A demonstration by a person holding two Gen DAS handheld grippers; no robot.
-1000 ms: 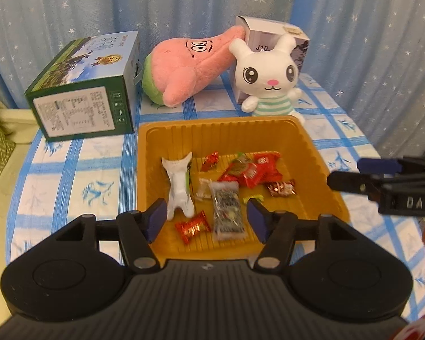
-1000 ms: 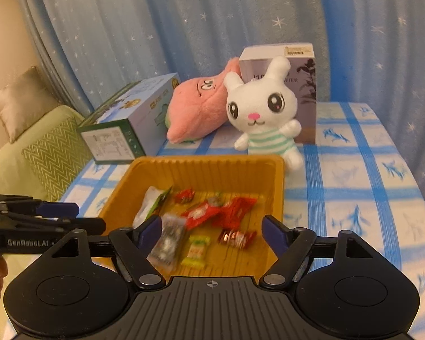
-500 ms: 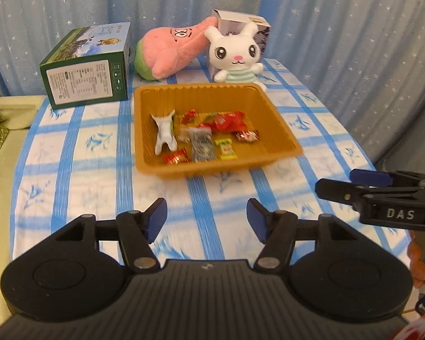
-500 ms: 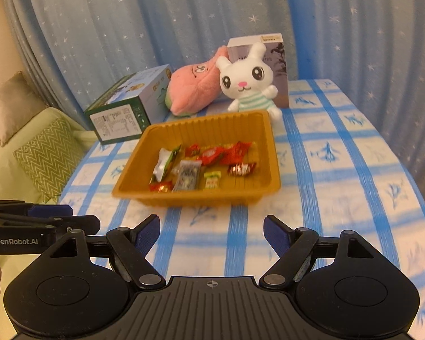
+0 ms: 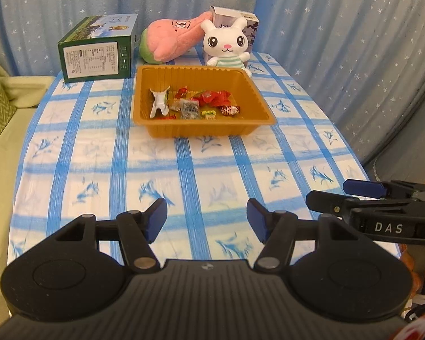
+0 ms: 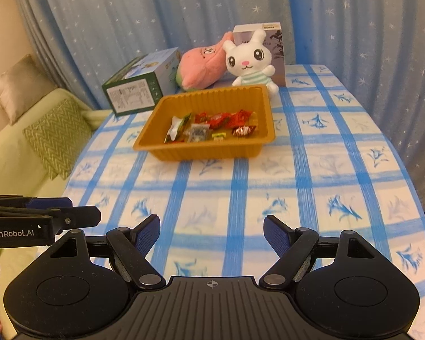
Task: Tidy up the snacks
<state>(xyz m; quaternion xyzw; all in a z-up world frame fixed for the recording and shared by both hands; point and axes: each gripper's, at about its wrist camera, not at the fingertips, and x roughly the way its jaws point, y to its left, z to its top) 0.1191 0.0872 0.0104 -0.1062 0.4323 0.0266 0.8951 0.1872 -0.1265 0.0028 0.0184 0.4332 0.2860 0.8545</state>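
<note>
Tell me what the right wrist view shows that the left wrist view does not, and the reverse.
Only the right wrist view shows the beige cushion on the sofa, the open right gripper head-on, and the left gripper from the side at the left edge. Only the left wrist view shows the open left gripper head-on and the right gripper from the side at the right edge. Both show the orange tray of snacks, the green box, the pink plush, the white rabbit and the checked tablecloth.
</note>
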